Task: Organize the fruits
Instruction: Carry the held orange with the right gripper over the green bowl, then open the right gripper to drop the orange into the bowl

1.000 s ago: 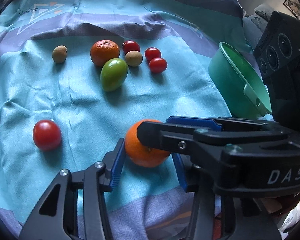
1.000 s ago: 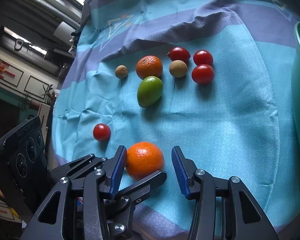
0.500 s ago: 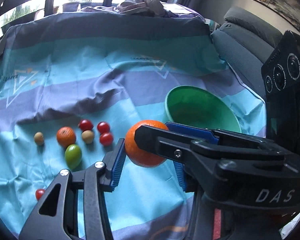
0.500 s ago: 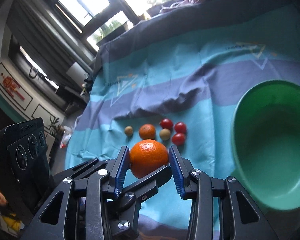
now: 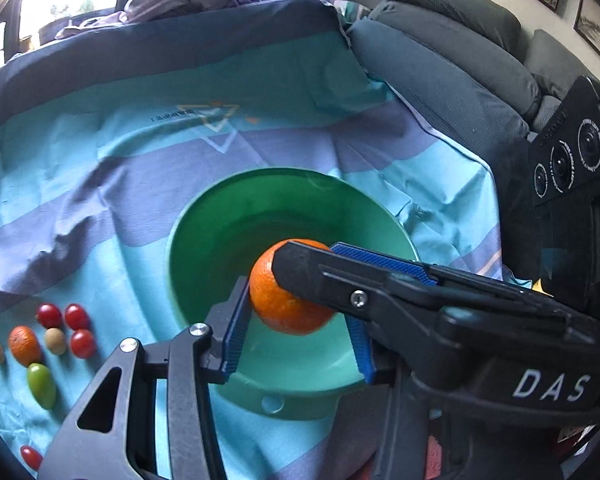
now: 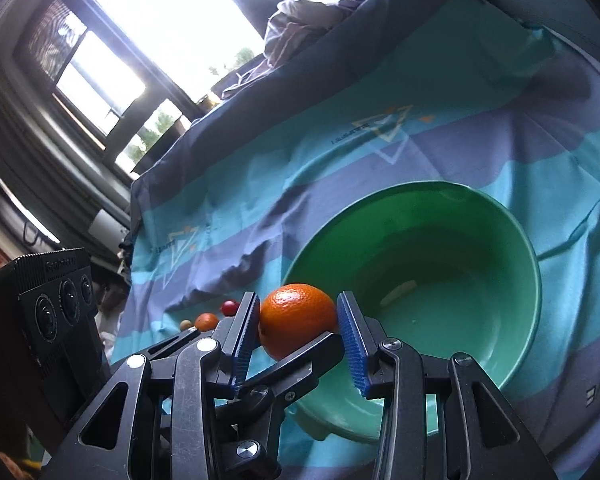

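Observation:
An orange (image 5: 288,304) (image 6: 296,316) hangs over the near part of a green bowl (image 5: 220,240) (image 6: 439,248), which has nothing in it. My left gripper (image 5: 296,306) is shut on the orange: its left pad presses the fruit, and its right pad is partly hidden. My right gripper (image 6: 298,300) is also shut on it, with both blue pads against the fruit's sides. One right gripper finger (image 5: 339,280) crosses over the orange in the left wrist view. A left gripper finger (image 6: 300,360) passes under it in the right wrist view.
On the teal and purple cloth (image 5: 100,160), left of the bowl, lie a small orange (image 5: 24,345), a green mango (image 5: 41,385), several red tomatoes (image 5: 77,317) and two brown round fruits (image 5: 54,341). A grey sofa (image 5: 459,80) borders the right; crumpled fabric (image 6: 311,12) lies at the back.
The right gripper's jaws closed onto the orange. Both grippers lifted it off the cloth and carried it right, from beside the loose fruit to above the green bowl.

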The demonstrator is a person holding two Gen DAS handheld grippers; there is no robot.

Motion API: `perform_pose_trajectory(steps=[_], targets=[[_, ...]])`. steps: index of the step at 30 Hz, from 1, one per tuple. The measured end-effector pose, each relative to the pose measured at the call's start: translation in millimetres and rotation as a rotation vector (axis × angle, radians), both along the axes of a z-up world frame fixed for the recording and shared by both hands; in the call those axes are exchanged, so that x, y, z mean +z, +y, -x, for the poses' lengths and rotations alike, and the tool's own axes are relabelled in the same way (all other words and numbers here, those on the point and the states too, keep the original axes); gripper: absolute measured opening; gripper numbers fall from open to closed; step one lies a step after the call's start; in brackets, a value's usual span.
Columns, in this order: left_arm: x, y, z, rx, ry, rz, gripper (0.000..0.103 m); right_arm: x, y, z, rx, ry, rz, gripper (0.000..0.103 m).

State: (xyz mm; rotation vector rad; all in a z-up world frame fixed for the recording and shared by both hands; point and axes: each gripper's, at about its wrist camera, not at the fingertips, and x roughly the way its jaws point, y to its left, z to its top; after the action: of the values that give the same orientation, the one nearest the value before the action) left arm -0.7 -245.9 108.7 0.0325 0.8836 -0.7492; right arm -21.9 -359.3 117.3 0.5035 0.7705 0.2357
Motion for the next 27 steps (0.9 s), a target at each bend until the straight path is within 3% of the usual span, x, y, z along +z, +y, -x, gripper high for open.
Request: perform_pose_trajectory(steps=[16, 20, 24, 27], targets=[[-32.9, -21.2, -14.3, -0.034, 0.135, -0.026, 0.046, -30.2, -22.3, -17.3, -0.115, 0.128, 0.02, 0.043], [-25.7, -2.6, -12.3, 0.01, 0.13, 0.01, 0.046, -22.1, -24.5, -12.1, -0.188, 0.073, 0.054, 0.043], [-8.6, 34.9, -4.4, 0.087, 0.073, 0.043, 0.059, -18.3, -19.4, -13.2, -0.23, 0.04, 0.094, 0.064], [0.8, 72.4, 2.8, 0.141, 0.041, 0.063, 0.064, -18.5, -4.2, -19.9, -0.252, 0.039, 0.18, 0.064]])
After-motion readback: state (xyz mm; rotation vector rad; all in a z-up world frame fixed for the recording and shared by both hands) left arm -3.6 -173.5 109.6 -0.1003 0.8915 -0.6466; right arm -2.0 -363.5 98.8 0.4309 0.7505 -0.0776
